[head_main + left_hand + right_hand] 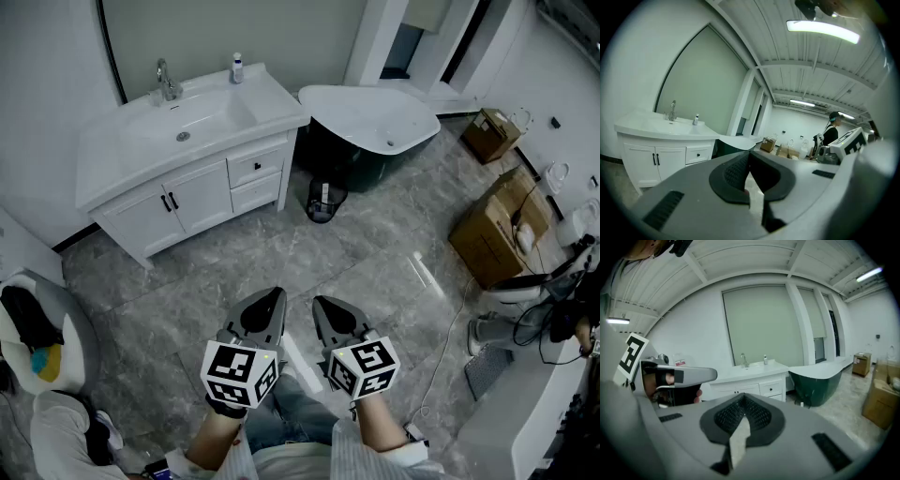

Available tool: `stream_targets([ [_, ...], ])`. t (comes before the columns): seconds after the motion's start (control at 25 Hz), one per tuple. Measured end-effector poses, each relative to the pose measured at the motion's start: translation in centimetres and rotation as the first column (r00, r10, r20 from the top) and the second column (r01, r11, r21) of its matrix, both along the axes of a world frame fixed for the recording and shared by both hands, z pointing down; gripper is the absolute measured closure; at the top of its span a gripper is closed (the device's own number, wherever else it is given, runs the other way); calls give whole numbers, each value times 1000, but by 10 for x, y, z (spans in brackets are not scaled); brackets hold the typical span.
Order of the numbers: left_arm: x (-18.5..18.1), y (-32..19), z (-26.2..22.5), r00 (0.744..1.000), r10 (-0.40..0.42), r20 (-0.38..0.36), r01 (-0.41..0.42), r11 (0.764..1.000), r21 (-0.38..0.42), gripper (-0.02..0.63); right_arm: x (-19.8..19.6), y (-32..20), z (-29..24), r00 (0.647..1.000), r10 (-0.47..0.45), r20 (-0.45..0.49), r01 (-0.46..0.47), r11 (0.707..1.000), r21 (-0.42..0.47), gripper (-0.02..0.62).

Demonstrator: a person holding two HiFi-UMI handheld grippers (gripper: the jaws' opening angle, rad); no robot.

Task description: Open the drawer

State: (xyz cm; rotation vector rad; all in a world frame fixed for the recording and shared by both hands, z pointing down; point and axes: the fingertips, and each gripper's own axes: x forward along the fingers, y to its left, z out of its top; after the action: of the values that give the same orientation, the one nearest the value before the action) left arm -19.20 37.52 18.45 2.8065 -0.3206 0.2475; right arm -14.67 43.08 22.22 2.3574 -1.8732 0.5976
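The white vanity (192, 155) stands against the far wall, with a sink and a tap on top. Right of its two doors are two small drawers; the upper drawer (255, 168) has a dark knob and is closed, as is the lower drawer (255, 194). The upper drawer also shows in the left gripper view (698, 153) and the right gripper view (771, 389). My left gripper (274, 298) (749, 157) and right gripper (323, 305) (743, 399) hang side by side well short of the vanity, over the floor. Both are shut and hold nothing.
A dark green bathtub (375, 122) with a white rim stands right of the vanity, with a wire waste basket (323, 200) between them. Cardboard boxes (492, 230) and cables lie at the right. A person (832, 133) stands far off in the left gripper view.
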Motion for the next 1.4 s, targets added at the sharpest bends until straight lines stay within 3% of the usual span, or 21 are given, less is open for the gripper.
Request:
stream_targets([
  [0.44, 13, 10, -9, 1000, -19, 11, 18, 999, 42, 591, 9, 0, -7, 998, -56, 15, 56, 998, 31, 586],
  [0.88, 10, 14, -21, 996, -94, -10, 94, 992, 85, 591, 6, -5, -20, 988, -152, 9, 151, 985, 86, 586],
  [1.4, 29, -12, -9, 993, -121, 15, 120, 990, 71, 591, 30, -17, 0, 985, -154, 82, 148, 987, 67, 586],
])
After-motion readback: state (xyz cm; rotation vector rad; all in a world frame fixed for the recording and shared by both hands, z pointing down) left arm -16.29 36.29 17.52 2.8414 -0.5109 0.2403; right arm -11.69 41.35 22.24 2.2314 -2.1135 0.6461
